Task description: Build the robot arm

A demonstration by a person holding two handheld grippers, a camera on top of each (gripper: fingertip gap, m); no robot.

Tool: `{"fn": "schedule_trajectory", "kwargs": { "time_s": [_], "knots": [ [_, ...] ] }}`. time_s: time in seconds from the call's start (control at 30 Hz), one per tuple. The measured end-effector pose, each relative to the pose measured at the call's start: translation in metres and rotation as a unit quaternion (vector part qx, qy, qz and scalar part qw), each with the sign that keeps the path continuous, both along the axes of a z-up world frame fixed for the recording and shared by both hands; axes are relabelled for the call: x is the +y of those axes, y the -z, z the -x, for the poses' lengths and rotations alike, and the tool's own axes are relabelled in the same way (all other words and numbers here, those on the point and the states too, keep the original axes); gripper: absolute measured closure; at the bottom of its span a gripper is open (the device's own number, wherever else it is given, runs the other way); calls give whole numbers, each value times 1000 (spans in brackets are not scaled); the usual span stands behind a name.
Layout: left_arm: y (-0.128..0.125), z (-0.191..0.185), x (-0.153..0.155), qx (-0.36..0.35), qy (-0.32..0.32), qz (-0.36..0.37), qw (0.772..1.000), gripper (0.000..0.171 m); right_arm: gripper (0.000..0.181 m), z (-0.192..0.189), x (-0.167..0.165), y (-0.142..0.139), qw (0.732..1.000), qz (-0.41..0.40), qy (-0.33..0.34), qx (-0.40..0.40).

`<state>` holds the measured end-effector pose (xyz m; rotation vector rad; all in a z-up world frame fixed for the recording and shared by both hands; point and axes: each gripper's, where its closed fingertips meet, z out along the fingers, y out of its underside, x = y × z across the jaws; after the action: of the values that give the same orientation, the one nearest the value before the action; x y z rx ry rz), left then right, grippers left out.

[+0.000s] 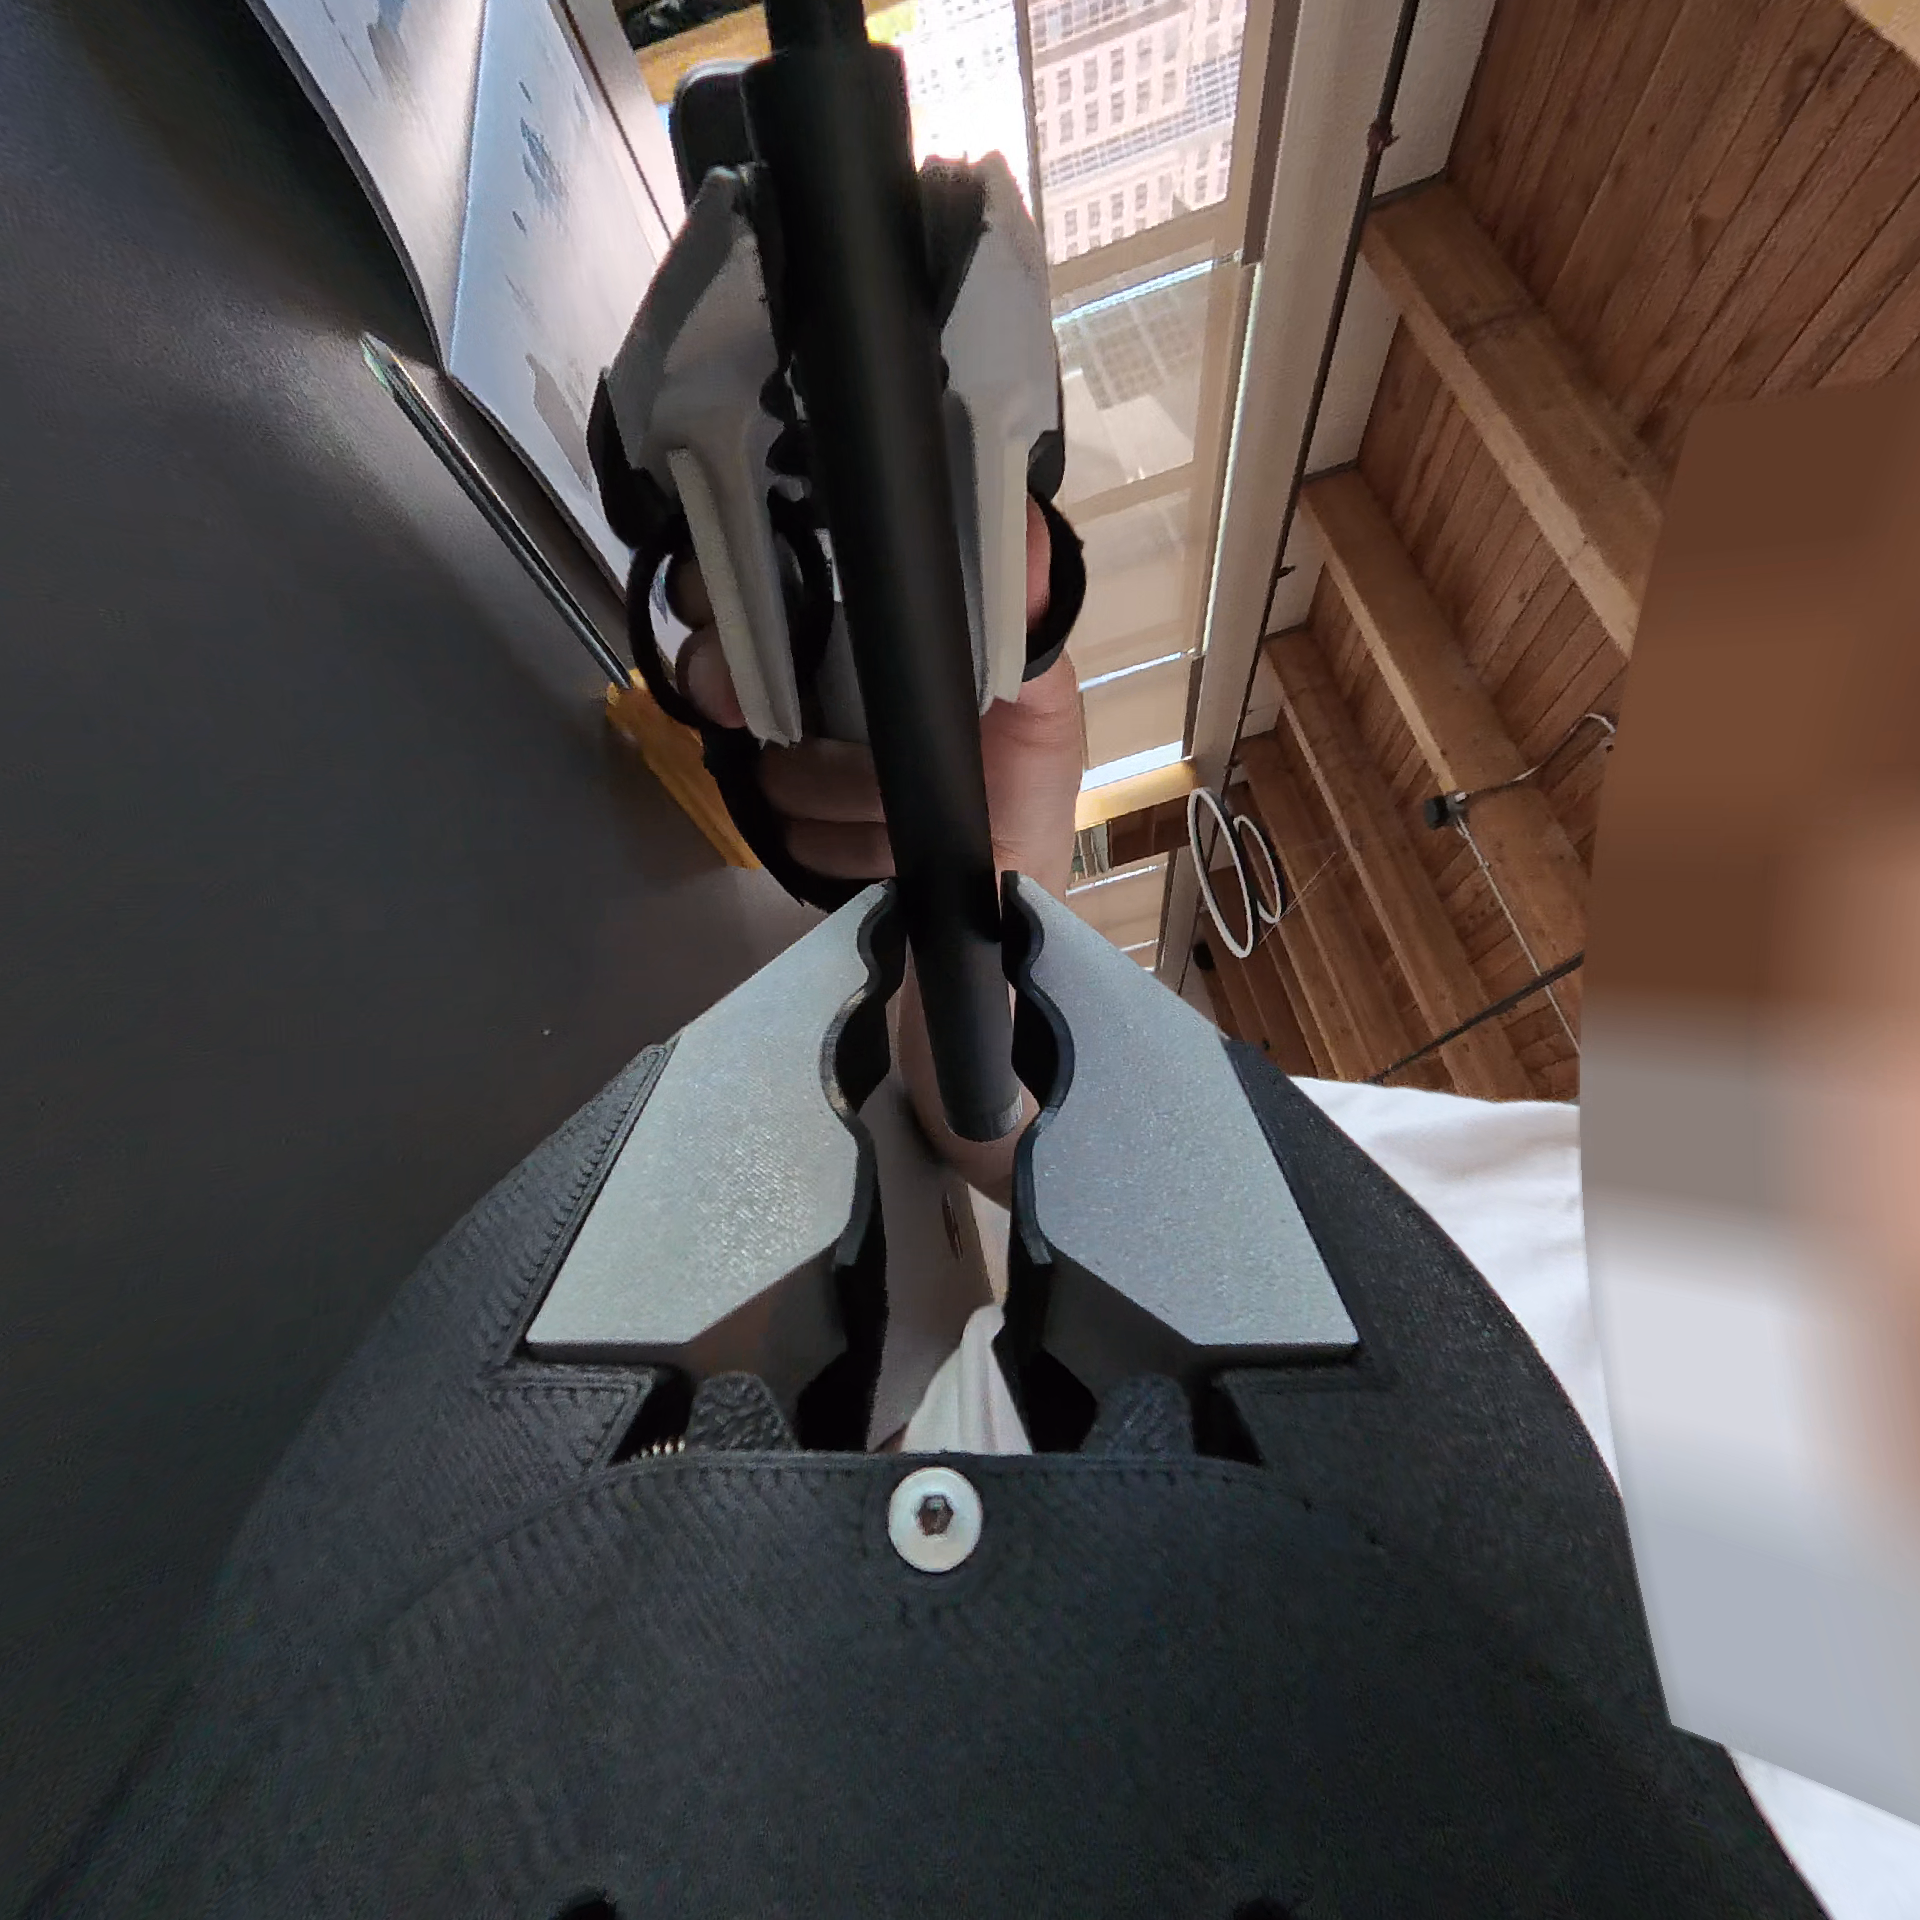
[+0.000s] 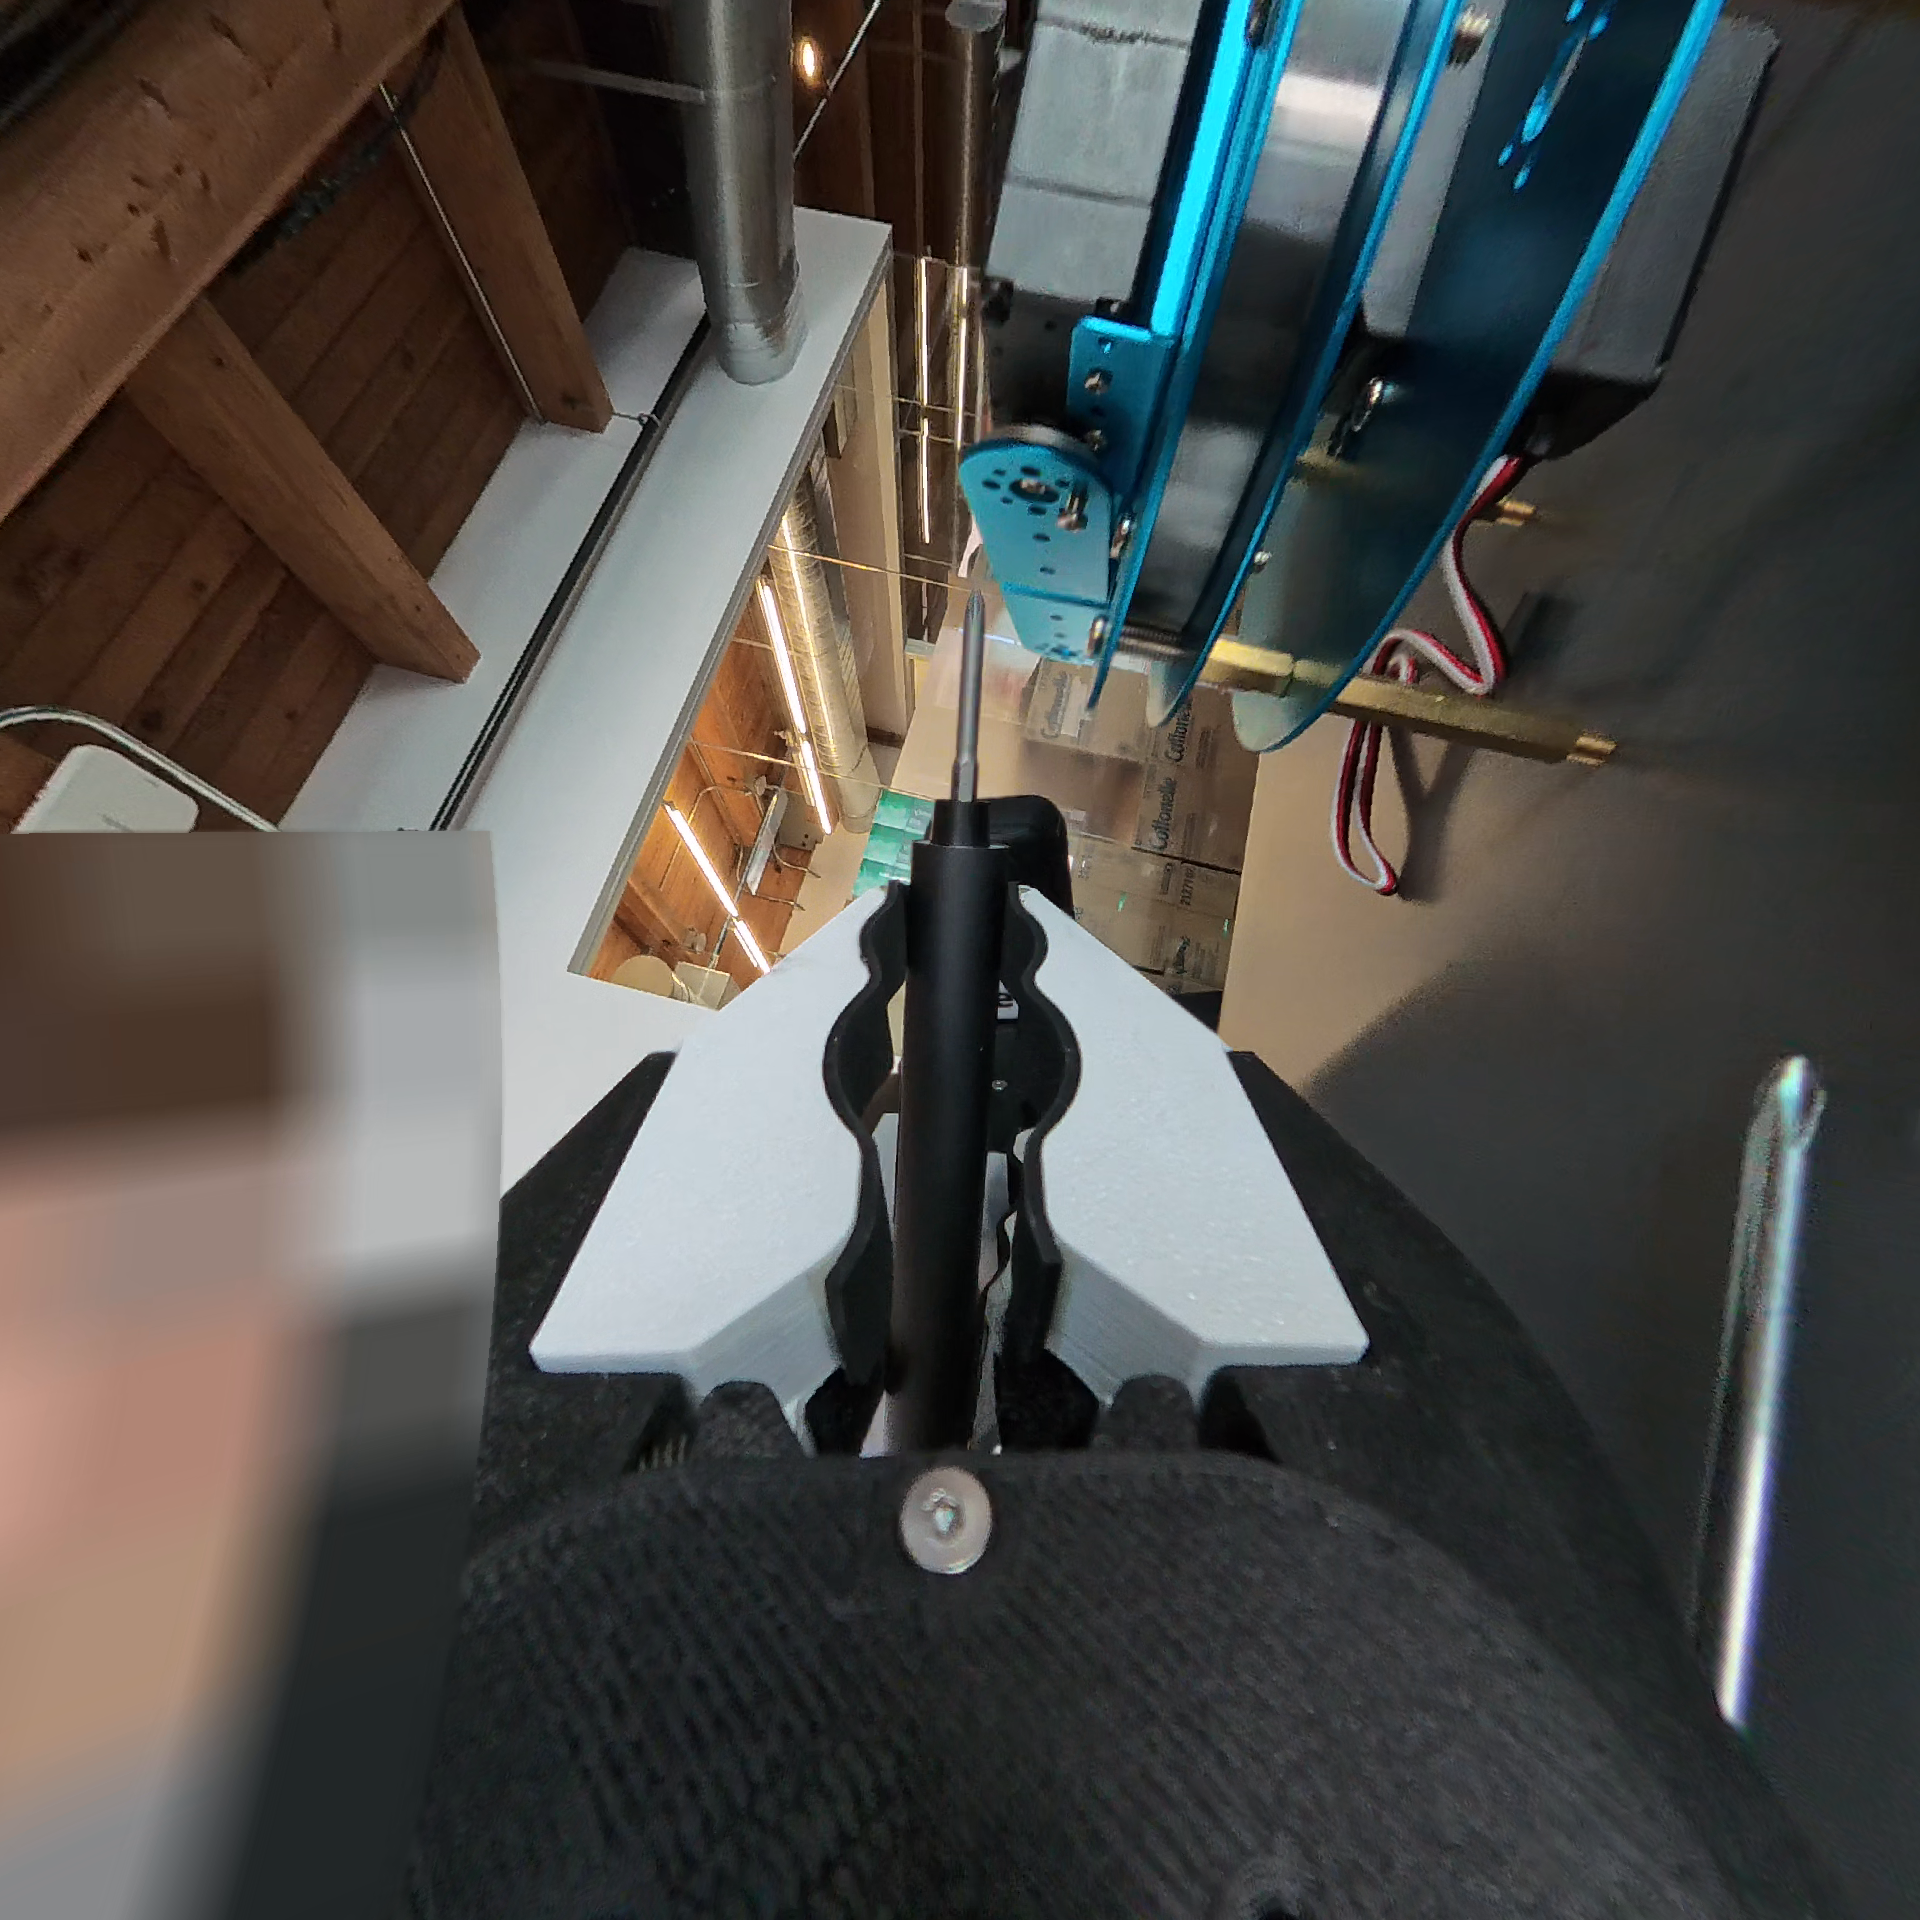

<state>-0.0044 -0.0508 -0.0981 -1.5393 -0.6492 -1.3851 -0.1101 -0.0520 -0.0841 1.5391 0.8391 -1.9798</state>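
A black screwdriver (image 2: 940, 1091) lies lengthwise between the white fingers (image 2: 727, 1195) of my right gripper (image 2: 956, 899), which is shut on its handle. Its thin metal bit (image 2: 971, 686) points forward, just short of a blue metal plate assembly (image 2: 1226, 436). In the left wrist view the rear end of the same screwdriver (image 1: 904, 623) sits between my left gripper's (image 1: 948, 899) grey fingers (image 1: 727, 1174), whose tips close on it. The right gripper's white fingers (image 1: 707, 416) and the hand (image 1: 1029, 769) holding it show just ahead on the same handle.
The blue assembly has brass standoffs (image 2: 1455, 717) and a red-and-white wire (image 2: 1382, 790), and rests on a dark table (image 2: 1662, 1039). A thin shiny metal tool (image 1: 488, 509) and white printed sheets (image 1: 520, 260) lie on the dark table (image 1: 208, 727). A person's white sleeve (image 1: 1455, 1195) is at the right. The left gripper's tips are roughly 10 centimeters from the right gripper's.
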Motion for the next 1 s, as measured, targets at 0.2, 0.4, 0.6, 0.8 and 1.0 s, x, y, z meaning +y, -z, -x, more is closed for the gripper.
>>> {"fn": "schedule_trajectory", "kwargs": {
  "time_s": [0.2,0.4,0.6,0.8,1.0],
  "knots": [
    [0,-2,3,40,-3,-8,999,139,166,7,3,8,1000,14,2,-13],
    [1,-3,4,15,8,-4,1000,154,165,3,4,5,1000,-10,-9,0],
    [-6,-5,2,0,14,-14,1000,154,160,-15,-5,-1,996,-47,-78,22],
    [2,3,0,23,6,19,1000,154,165,-25,-6,7,993,-46,-110,9],
    [-1,2,1,3,10,16,1000,154,165,-23,-6,7,994,-32,-105,4]
  ]
}}
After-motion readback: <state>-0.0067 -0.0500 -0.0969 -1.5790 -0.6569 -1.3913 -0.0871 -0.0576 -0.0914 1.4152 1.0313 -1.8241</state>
